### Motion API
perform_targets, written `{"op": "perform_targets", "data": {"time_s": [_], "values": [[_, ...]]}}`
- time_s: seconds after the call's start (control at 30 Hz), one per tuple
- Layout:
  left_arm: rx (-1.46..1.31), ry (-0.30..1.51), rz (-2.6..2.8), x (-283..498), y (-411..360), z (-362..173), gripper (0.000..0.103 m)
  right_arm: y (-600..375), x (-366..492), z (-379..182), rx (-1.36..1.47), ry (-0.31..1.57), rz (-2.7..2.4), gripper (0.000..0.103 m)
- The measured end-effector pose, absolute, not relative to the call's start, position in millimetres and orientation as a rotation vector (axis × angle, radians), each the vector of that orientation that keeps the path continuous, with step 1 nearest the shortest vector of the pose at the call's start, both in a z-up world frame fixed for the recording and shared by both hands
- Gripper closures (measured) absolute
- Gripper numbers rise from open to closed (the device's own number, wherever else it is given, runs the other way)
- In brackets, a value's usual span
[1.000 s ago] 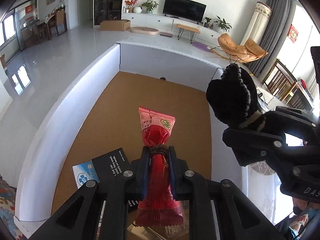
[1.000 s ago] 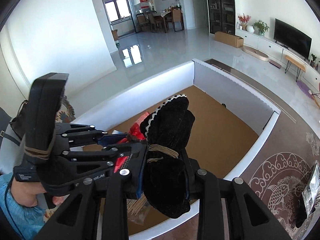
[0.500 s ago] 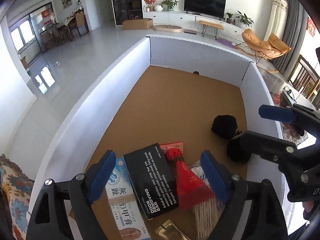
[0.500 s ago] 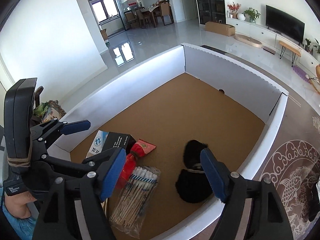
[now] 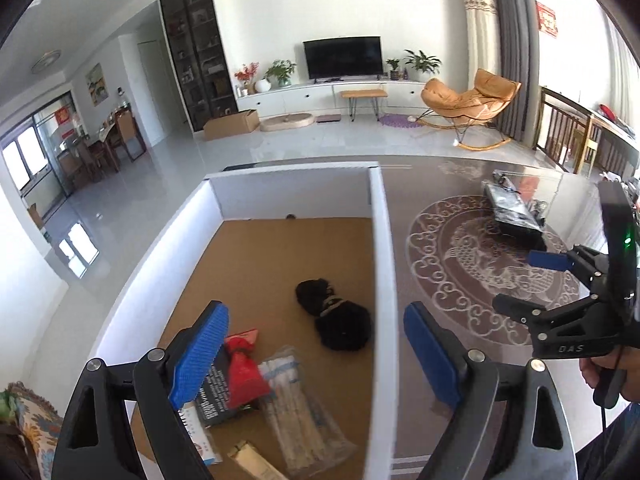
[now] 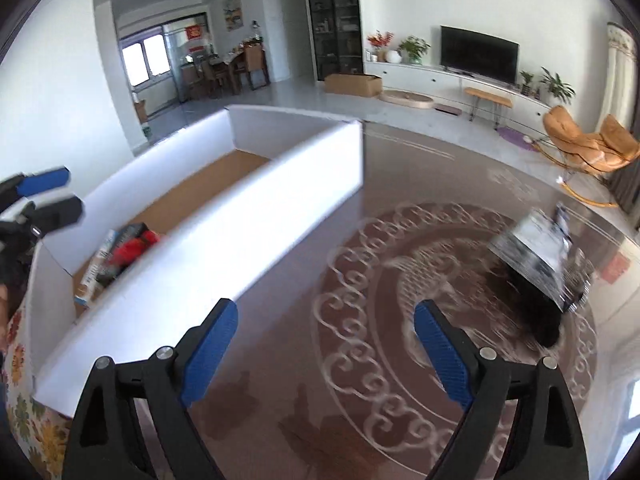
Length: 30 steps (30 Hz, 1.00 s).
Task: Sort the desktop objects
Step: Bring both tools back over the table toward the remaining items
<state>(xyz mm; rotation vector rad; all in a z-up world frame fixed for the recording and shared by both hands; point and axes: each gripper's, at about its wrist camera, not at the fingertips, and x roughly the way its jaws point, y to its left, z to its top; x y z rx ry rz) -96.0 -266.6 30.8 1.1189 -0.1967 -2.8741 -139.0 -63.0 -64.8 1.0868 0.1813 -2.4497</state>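
Blue ribbed pads on both claws, jaws opening, nothing between them.

Left gripper (image 5: 316, 356) hangs over the white box (image 5: 382, 280) wall, which hides part of the cork floor; inside lie one red wrapper (image 5: 244, 372), half covered by a pad, one clear swab bag (image 5: 300, 408) cut off below, one black booklet (image 5: 212, 400), one black cloth bundle (image 5: 336, 316). Right gripper (image 6: 324, 352) is over the patterned tabletop (image 6: 380, 320); beyond, a blurred shiny packet (image 6: 536, 256).

Matt cardboard box (image 5: 378, 264), glossy patterned tabletop (image 6: 360, 420), fuzzy black cloth bundle (image 5: 336, 318)
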Motion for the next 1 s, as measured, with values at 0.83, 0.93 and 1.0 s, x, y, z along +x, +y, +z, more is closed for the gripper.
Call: {"op": "perform_targets", "data": {"time_s": [0.83, 0.93, 1.0], "values": [[1.606, -0.307, -2.998, -139.1, -46.8, -133.0, 0.0, 155.9, -111.0, -134.1, 1.432, 0.028, -2.782, 0.0], [1.588, -0.255, -3.009, -147.5, -47.6, -133.9, 0.0, 154.5, -111.4, -135.2, 1.434, 0.029, -2.784, 0.0], [1.577, -0.243, -3.003, -154.5, -46.6, -132.6, 0.0, 154.4, -111.3, -134.9, 1.434, 0.032, -2.786, 0.0]]}}
